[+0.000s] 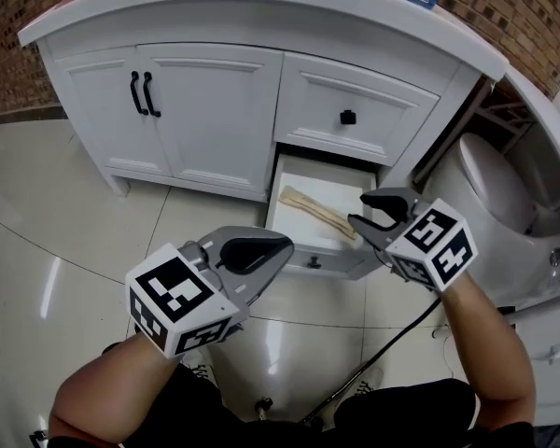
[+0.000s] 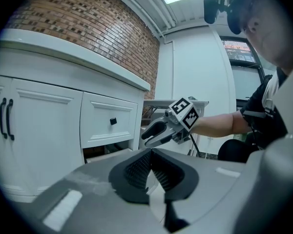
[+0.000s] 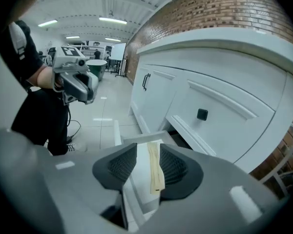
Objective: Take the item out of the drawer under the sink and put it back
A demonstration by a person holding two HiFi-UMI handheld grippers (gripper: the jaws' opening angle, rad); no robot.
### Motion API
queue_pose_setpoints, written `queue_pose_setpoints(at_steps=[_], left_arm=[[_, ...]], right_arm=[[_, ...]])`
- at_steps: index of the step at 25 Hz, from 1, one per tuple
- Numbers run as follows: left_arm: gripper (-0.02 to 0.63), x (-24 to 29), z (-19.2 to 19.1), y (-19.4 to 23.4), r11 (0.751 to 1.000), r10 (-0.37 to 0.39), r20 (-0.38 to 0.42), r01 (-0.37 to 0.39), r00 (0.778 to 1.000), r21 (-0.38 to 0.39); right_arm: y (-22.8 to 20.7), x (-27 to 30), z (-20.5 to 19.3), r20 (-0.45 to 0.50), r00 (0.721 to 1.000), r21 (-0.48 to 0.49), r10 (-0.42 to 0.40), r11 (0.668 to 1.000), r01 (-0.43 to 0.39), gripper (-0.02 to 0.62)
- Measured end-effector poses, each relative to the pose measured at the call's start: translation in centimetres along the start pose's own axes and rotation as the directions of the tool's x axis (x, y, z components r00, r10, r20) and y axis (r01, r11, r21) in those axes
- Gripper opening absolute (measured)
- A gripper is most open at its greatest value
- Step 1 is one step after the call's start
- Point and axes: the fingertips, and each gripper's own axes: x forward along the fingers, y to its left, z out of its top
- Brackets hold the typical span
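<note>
The lower drawer of the white vanity stands pulled out over the floor. A long pale wooden utensil lies flat on its white bottom. My right gripper hangs open just above the drawer's right front corner, tilted downward. In the right gripper view the utensil shows in the gap between the pads, lying in the drawer below and not touched. My left gripper is shut and empty, held in front of the drawer's left front. The left gripper view shows the right gripper ahead of it.
An upper drawer with a black knob is closed above the open one. Two cabinet doors with black handles are at the left. A white toilet stands close on the right. A black cable runs across the glossy tiled floor near the person's shoes.
</note>
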Motion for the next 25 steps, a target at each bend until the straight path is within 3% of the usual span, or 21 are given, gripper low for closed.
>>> queue_pose_setpoints(at_steps=[13, 17, 25], left_arm=[[0.005, 0.3, 0.2, 0.3, 0.999, 0.006, 0.009, -0.006, 1.0, -0.036], [0.005, 0.4, 0.1, 0.4, 0.999, 0.004, 0.006, -0.004, 1.0, -0.053], [0.005, 0.5, -0.4, 1.1, 0.996, 0.008, -0.005, -0.008, 1.0, -0.089]], right_arm=[[-4.8, 10.2, -4.0, -0.154, 0.985, 0.044, 0.081, 0.996, -0.075, 0.143], [-4.6, 12.9, -5.2, -0.183, 0.975, 0.005, 0.123, 0.992, -0.125, 0.143], [-2.4, 17.4, -9.1, -0.362, 0.918, -0.104, 0.163, 0.971, -0.214, 0.13]])
